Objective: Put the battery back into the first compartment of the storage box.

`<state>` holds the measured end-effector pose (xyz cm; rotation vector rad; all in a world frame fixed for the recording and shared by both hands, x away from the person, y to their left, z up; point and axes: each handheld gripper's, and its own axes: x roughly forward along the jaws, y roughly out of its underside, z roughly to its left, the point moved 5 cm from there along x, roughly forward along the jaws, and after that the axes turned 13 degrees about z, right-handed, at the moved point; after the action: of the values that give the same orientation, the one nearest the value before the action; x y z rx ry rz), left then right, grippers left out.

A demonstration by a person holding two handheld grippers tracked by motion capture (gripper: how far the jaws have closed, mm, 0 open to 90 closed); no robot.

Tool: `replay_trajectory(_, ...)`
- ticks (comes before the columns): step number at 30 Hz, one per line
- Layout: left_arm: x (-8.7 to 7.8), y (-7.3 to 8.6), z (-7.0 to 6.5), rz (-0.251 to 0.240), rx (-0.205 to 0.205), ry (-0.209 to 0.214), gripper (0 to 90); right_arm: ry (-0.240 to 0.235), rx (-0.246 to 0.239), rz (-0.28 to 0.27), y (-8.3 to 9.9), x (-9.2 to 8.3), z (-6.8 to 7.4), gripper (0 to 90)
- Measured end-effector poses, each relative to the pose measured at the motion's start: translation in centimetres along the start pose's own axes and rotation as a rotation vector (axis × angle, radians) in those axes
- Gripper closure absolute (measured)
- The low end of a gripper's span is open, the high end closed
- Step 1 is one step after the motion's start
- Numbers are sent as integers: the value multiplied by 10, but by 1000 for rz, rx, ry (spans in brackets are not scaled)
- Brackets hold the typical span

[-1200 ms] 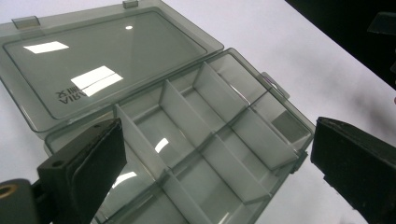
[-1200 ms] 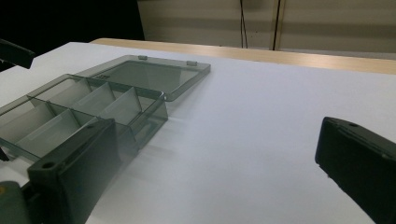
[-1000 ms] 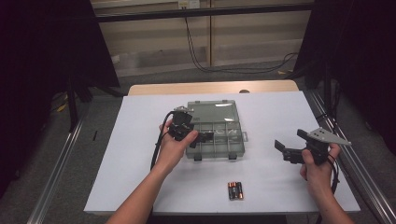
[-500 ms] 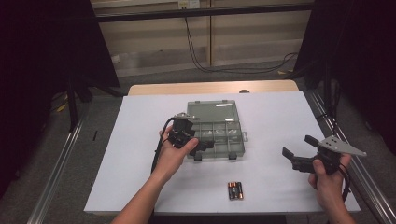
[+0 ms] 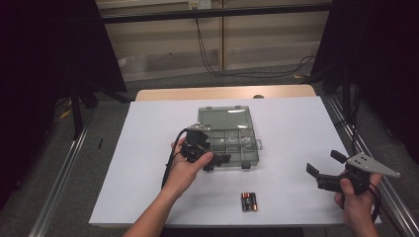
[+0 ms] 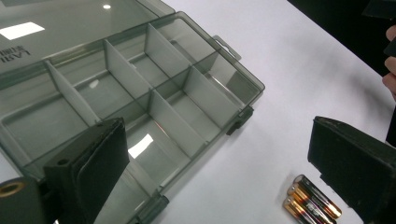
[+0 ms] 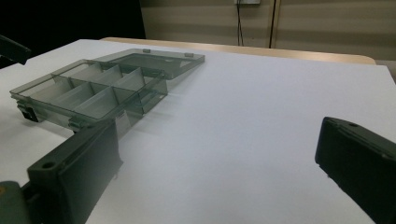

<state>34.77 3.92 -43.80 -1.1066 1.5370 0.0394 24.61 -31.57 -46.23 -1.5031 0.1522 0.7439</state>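
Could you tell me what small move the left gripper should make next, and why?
Probably swing the left gripper toward the batteries and lower it over them. Its jaws are open and hold nothing, the organizer box lies open with bare compartments, and the batteries lie loose on the white table just in front of the box, nearer to this gripper than to the right gripper.

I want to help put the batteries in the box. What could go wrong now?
The batteries lie side by side, touching, so the left tool might pinch several at once or push them apart and set them rolling. That tool hovers at the open box's front edge and could nudge the light box. The right tool, open near the table's right edge, is far from both.
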Motion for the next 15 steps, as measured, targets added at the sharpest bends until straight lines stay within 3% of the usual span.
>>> replay_trajectory(4, 2, 2, -4, 5, 11, -20, 67, -1, 5, 1, 4, -5, 0, 0)
replay_trajectory(15, 6, 10, -19, 37, 33, -18, 78, 3, 26, -16, 10, -18, -1, 0)
